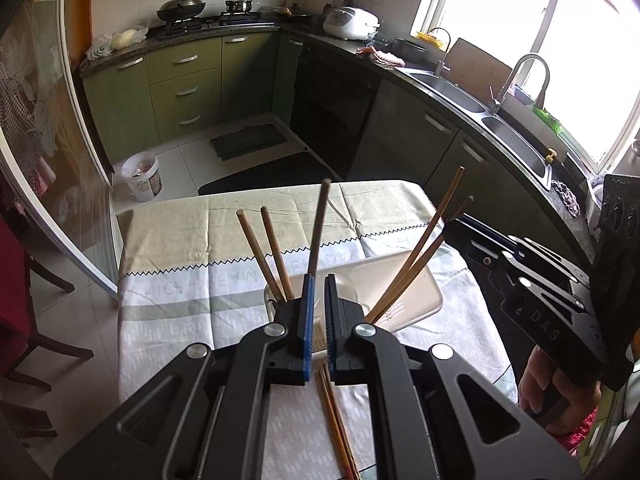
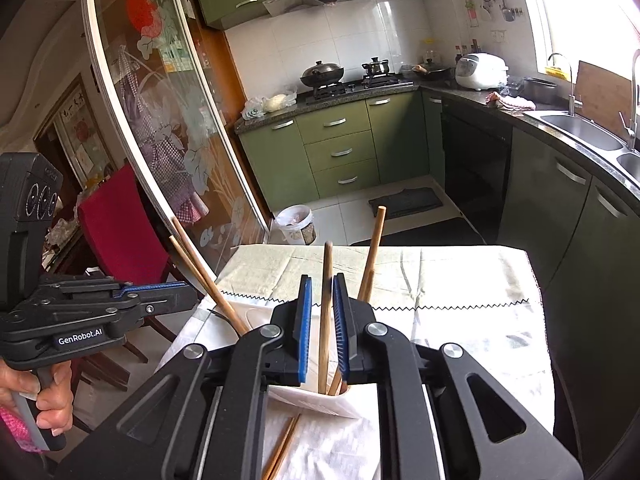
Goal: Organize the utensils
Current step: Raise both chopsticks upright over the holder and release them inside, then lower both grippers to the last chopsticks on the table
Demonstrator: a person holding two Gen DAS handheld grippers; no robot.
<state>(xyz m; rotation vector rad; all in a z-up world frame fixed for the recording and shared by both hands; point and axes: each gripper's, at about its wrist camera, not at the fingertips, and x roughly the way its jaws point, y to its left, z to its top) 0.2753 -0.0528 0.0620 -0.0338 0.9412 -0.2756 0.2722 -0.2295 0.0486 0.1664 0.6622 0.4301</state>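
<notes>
- My left gripper (image 1: 319, 278) has its jaws close together, with only a thin slit left. I see nothing between them.
- A dark chopstick (image 1: 319, 228) sticks up from behind the tip of the left finger. Two light chopsticks (image 1: 266, 252) lean away just left of the jaws.
- My right gripper (image 2: 322, 280) has its jaws a little apart. A brown chopstick (image 2: 326, 312) stands between them, and I see a small gap beside it at the left pad.
- That stick's low end sits in the white holder (image 2: 312, 402), right under the right jaws. One more stick (image 2: 374, 248) leans behind the right finger.
- Two loose chopsticks (image 1: 334, 420) lie flat on the cloth, below the left jaws and nearer to me than the holder.
- The two grippers are near each other, with the leaning sticks between them. There is not much room there.
- Past the jaws the tablecloth (image 1: 180, 240) is bare up to the far table edge, so there is open room ahead.
- Left of the left jaws the table edge drops to the floor, beside a glass sliding door (image 2: 160, 120) and a red chair (image 2: 120, 232).
- Right of the right jaws the table edge is close to the dark cabinets (image 2: 560, 208).
- Beyond the table I see a white bucket (image 1: 142, 176), floor mats, green drawers (image 1: 184, 92), a stove with a wok (image 1: 181, 6), a rice cooker (image 1: 350, 22), a sink (image 1: 448, 90) and a bright window.
</notes>
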